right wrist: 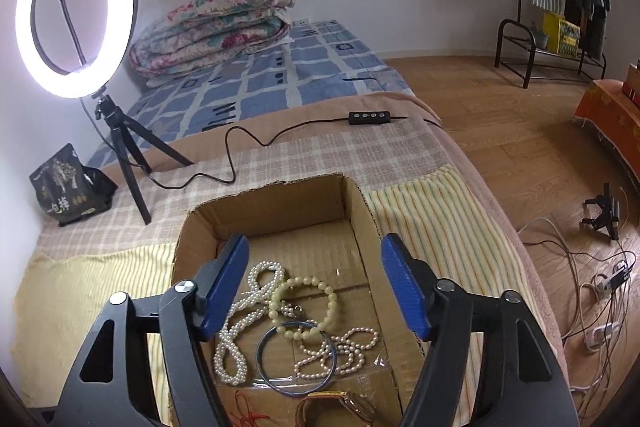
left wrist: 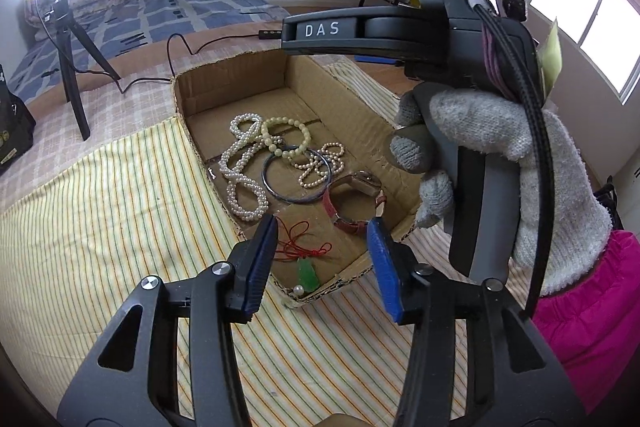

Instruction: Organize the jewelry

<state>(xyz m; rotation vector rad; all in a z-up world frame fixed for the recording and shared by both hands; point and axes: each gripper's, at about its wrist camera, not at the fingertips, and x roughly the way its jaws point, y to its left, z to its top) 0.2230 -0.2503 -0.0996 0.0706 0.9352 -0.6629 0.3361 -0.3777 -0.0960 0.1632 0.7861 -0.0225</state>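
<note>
An open cardboard box (left wrist: 240,75) (right wrist: 272,203) on the striped cloth holds the jewelry: a white pearl necklace (left wrist: 240,171) (right wrist: 232,343), a cream bead bracelet (left wrist: 290,137) (right wrist: 320,303), a dark bangle (left wrist: 298,177) (right wrist: 296,359), a pinkish pearl strand (left wrist: 322,167) (right wrist: 348,351), a red-strap watch (left wrist: 352,199) (right wrist: 340,405) and a green pendant on red cord (left wrist: 307,273). My left gripper (left wrist: 324,263) is open and empty above the box's near end. My right gripper (right wrist: 316,285) is open and empty above the box; its body, held by a gloved hand (left wrist: 500,163), shows in the left wrist view.
A ring light on a tripod (right wrist: 76,27) stands at the back left with its cable and remote (right wrist: 368,117). A dark snack bag (right wrist: 72,187) lies left. Folded quilts (right wrist: 212,27) lie on the bed. Cables (right wrist: 600,291) lie on the wooden floor at right.
</note>
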